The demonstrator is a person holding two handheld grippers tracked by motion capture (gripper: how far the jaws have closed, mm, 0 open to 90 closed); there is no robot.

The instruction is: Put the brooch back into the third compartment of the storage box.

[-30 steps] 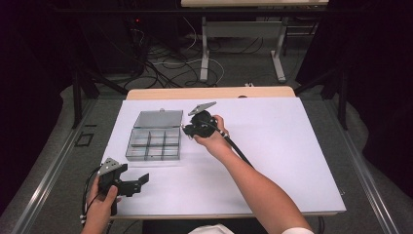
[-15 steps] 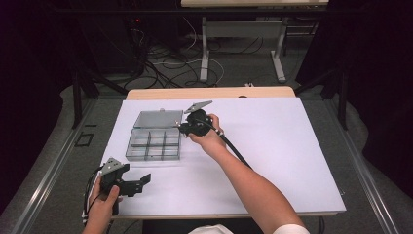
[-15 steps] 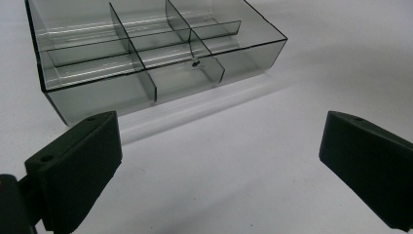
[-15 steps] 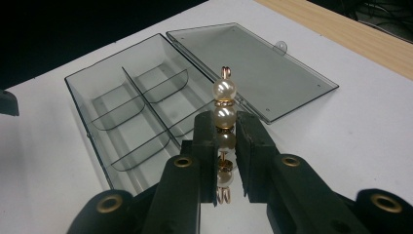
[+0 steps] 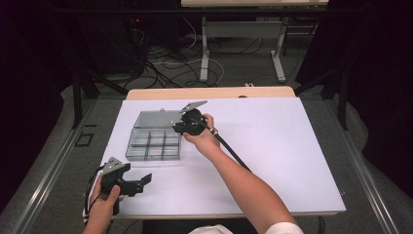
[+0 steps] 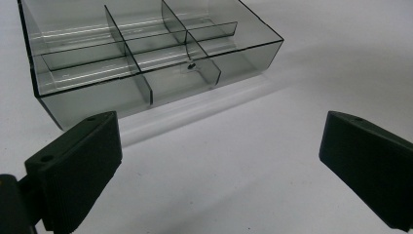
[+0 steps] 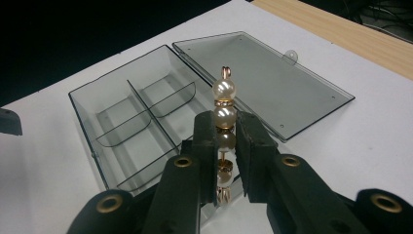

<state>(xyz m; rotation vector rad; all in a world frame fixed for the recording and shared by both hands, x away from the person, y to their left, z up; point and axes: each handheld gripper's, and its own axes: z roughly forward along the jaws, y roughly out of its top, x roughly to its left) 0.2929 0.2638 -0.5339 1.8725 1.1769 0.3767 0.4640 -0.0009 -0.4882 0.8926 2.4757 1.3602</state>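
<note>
White worktop: right hand-held gripper pinches a pearl bead pin above the compartment box; left hand-held gripper rests spread wide.

The right gripper, clamped on a string of pearl beads, edges leftward from where it was a second ago, so its jaws now reach over the near edge of the clear compartment box.

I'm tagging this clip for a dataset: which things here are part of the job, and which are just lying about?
Part of the job:
- right gripper, shut on the pearl bead string
- clear divided box, lid open flat

Idle or background:
- left gripper, open, near the table's front edge
- white table cover
- cables on floor
</note>
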